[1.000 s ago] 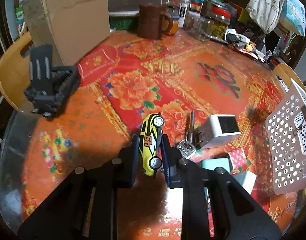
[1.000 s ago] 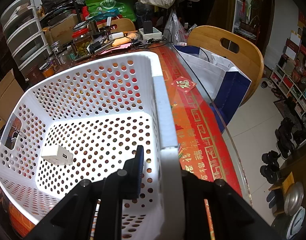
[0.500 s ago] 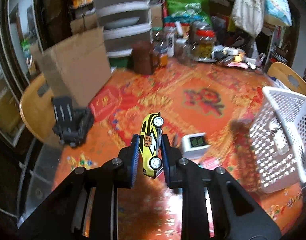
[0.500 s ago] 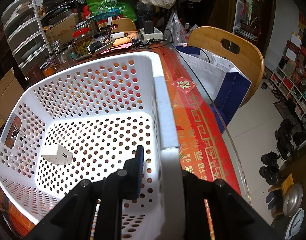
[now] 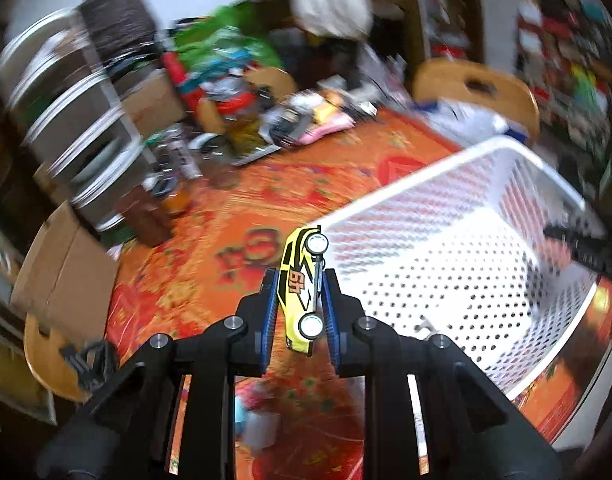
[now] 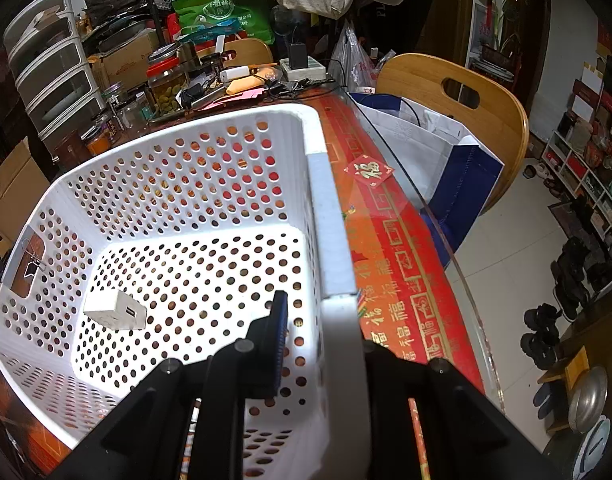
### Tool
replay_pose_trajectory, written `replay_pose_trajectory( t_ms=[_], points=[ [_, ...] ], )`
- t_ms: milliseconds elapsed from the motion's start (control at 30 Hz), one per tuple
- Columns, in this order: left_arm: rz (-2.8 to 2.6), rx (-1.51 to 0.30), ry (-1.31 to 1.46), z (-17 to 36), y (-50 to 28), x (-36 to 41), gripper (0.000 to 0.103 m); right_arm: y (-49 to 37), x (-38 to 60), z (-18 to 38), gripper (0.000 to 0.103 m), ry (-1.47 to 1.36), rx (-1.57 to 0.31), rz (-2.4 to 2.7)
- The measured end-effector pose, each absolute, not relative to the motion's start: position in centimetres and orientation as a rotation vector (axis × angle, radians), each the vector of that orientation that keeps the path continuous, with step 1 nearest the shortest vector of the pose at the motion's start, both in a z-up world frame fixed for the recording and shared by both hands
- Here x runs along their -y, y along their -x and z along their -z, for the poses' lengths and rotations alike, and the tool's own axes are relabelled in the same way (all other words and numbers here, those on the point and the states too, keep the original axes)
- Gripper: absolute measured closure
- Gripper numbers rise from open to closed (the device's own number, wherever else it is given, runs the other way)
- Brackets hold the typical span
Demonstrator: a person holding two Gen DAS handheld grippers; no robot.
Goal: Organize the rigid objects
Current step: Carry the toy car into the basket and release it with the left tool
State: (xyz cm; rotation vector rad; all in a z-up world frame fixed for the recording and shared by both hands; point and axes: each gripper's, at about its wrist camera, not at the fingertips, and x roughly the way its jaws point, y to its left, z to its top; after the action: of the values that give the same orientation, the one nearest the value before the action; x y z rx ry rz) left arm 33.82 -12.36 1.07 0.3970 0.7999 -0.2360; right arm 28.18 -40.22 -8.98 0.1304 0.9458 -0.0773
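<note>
The left gripper (image 5: 298, 300) clamps a toy car (image 5: 302, 292) at frame centre, short of the basket (image 5: 445, 248); released now, it misses. The right gripper (image 6: 313, 336) clamps the rim.

wooden chair (image 6: 457, 92) | cardboard box (image 5: 66, 264) | drawer tower (image 6: 46, 68) | shoes (image 6: 541, 336)
</note>
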Motion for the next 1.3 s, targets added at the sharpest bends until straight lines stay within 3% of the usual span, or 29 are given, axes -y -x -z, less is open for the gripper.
replay_pose_trajectory(
  t_ms=[467,767,800,867,933,1033,1167,1300],
  points=[
    [0.208,-1.195,-0.659,9.3,-40.1,21.5,0.084,-28.0,40.3,9.2,0.088,-0.135,-0.943,0.075],
    [0.237,-1.257,-0.731,12.2,-39.6,22.4,0.081,-28.2,40.4,9.2,0.088,-0.138,-0.952,0.067],
    [0.239,-1.239,-0.718,11.8,-39.5,22.3,0.078,-28.2,40.5,9.2,0.088,-0.136,-0.950,0.068],
    [0.229,-1.149,-0.692,9.9,-38.8,21.6,0.048,-28.1,40.6,9.2,0.088,-0.133,-0.947,0.072],
    [0.184,-1.018,-0.653,6.9,-37.6,20.2,0.030,-28.1,40.6,9.2,0.088,-0.128,-0.948,0.079],
    [0.186,-0.865,-0.532,1.9,-34.1,16.0,0.010,-28.2,40.5,9.2,0.088,-0.120,-0.950,0.086],
    [0.130,-0.736,-0.347,-2.2,-28.9,6.4,0.000,-28.1,40.5,9.2,0.088,-0.117,-0.947,0.086],
    [-0.004,-0.771,-0.167,0.7,-25.8,-3.1,0.000,-27.7,40.4,9.3,0.088,-0.118,-0.938,0.081]
  ],
)
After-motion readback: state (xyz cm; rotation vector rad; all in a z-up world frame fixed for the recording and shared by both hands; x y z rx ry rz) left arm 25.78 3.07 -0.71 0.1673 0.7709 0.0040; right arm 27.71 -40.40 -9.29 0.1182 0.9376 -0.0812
